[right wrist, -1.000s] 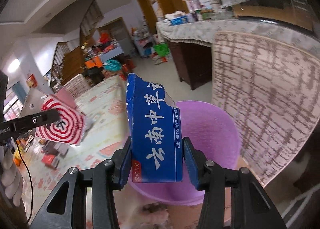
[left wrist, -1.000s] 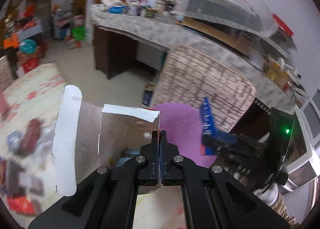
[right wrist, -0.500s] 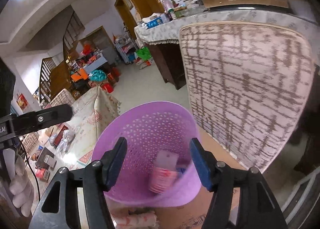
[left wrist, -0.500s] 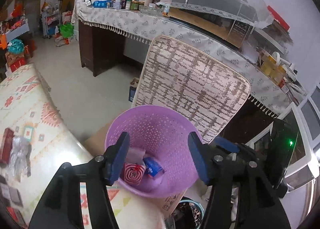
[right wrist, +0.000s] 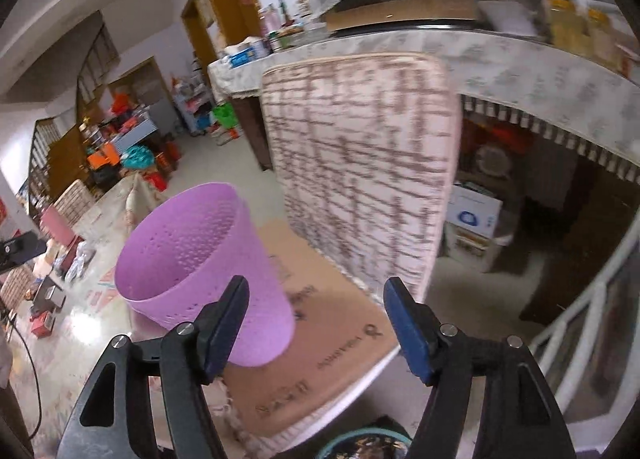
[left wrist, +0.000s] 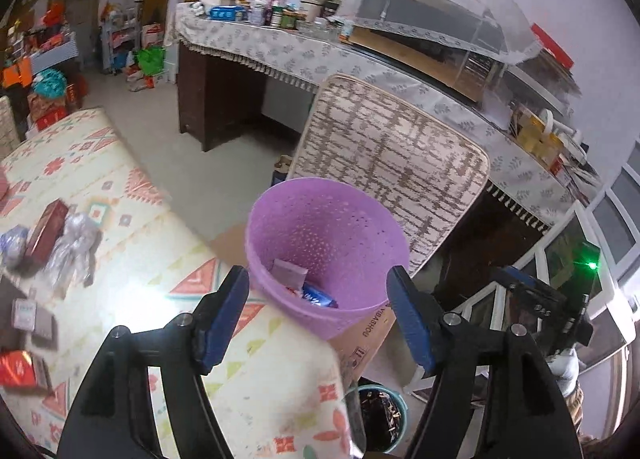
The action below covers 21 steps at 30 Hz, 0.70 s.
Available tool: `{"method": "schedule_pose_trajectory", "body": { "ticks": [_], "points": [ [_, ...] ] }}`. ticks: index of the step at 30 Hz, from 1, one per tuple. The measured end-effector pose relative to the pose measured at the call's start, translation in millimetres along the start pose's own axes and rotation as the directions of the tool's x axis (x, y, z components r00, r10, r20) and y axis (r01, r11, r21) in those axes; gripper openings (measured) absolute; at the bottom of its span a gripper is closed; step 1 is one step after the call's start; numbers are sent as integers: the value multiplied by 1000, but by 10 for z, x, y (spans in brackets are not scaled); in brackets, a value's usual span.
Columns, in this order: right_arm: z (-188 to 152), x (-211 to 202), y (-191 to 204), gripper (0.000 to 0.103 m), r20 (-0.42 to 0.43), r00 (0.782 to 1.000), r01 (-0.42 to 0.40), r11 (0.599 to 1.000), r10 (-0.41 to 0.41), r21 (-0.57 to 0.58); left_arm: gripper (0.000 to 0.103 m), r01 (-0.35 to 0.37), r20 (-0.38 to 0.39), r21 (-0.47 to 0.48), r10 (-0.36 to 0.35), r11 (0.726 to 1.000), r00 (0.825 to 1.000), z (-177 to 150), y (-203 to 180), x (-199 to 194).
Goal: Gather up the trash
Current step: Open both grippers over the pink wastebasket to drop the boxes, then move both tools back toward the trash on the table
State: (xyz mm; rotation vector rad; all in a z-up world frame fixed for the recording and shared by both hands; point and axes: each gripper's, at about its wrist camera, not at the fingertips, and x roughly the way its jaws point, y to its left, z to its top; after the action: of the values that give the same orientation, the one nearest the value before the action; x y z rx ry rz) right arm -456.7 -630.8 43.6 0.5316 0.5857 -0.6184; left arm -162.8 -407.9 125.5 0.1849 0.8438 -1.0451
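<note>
Both grippers are empty, and their jaws are opening with nothing between them: the left gripper (left wrist: 318, 315) hangs over the purple bin (left wrist: 326, 259), while the right gripper (right wrist: 316, 319) points past the bin's side toward a flattened cardboard box (right wrist: 320, 343) lying under it. Inside the bin, seen from the left wrist, lie a pale wrapper (left wrist: 289, 271) and a blue packet (left wrist: 318, 298), so this drop looks finished and the step in hand is likely the return for more. More trash sits on the patterned tablecloth (left wrist: 120, 219) well to the left: a dark red box (left wrist: 46, 231), a crumpled clear bag (left wrist: 74, 245) and a red packet (left wrist: 16, 369). The next move calls for swinging a hand back there and closing on one piece. Print on the cardboard is partly legible, seemingly "YIBASHOU"; the packet's lettering is too small to read.
</note>
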Motion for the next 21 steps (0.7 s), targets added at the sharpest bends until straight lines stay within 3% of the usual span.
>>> {"method": "schedule_pose_trajectory", "body": {
  "ticks": [5,21],
  "points": [
    [-74,-208,-134,81,24,999,31,1000,-31,2,70,-59,19,-31,59,998,998,-90,144,-153],
    [-197,-399,-96,82,42,999,11,1000,-11,5,70,-190,86,-156,205,969,975,-370,653,-712]
  ]
}}
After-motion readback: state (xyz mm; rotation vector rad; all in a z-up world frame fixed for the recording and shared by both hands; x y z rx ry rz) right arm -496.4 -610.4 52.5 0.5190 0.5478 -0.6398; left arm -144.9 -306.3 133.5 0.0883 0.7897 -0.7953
